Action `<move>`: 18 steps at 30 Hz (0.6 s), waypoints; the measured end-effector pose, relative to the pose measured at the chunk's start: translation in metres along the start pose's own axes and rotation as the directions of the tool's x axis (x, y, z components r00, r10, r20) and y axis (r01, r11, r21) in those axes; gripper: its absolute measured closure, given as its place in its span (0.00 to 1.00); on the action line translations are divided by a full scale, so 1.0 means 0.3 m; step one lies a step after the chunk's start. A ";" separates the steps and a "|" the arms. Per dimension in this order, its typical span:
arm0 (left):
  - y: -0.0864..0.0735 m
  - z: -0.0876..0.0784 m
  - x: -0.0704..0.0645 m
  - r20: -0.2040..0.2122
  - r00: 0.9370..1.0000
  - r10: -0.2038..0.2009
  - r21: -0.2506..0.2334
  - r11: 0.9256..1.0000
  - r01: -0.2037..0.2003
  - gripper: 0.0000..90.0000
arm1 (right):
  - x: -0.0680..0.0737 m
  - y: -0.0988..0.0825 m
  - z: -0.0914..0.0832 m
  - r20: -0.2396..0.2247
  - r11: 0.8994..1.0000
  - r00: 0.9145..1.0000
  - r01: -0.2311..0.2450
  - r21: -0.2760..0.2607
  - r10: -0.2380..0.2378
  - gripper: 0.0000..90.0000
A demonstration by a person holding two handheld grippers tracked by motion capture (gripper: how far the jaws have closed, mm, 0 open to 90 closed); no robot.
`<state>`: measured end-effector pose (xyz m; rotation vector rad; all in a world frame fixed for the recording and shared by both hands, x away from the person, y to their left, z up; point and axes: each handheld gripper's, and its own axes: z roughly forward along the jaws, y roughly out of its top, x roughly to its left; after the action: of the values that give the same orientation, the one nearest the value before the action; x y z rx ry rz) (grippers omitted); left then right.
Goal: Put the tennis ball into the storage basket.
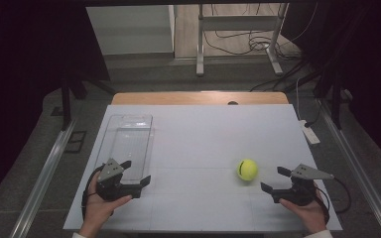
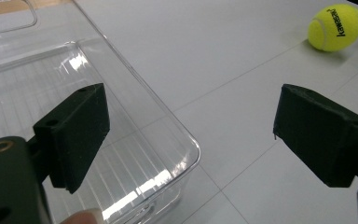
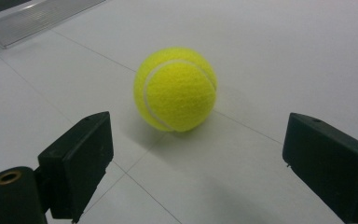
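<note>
I am seeing the right gripper (image 1: 274, 179) sitting with its jaws spread wide and gripping nothing. The tennis ball (image 3: 175, 88) is lying just ahead of it on the white table (image 1: 203, 139), centred on the gap, not touching either jaw. In the left gripper view the ball is showing black lettering, "kawasaki". The left gripper (image 1: 135, 172) is also gaping and holding nothing; one jaw is hanging over the near corner of the clear plastic bin (image 2: 37, 93), with the ball well apart from it.

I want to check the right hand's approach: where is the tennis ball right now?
In the high view the tennis ball lies on the white table, right of centre, just ahead of the open right hand-held gripper, untouched.
</note>
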<state>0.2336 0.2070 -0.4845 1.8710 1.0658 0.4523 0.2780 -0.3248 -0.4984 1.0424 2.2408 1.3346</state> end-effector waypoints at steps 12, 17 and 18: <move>0.025 0.016 -0.019 0.016 1.000 0.022 0.006 1.000 -0.022 0.13 | -0.001 0.000 0.000 0.002 1.000 1.000 0.000 0.002 0.000 0.10; 0.029 0.022 -0.019 0.019 1.000 0.024 0.010 1.000 -0.025 0.13 | -0.002 -0.001 0.000 0.002 1.000 1.000 0.000 0.003 0.000 0.10; 0.032 0.024 -0.019 0.020 0.999 0.027 0.012 1.000 -0.027 0.13 | -0.002 -0.001 0.000 0.003 1.000 1.000 0.001 0.003 -0.001 0.10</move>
<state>0.2398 0.1964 -0.4795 1.8987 1.0330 0.4433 0.2784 -0.3252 -0.4986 1.0436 2.2419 1.3292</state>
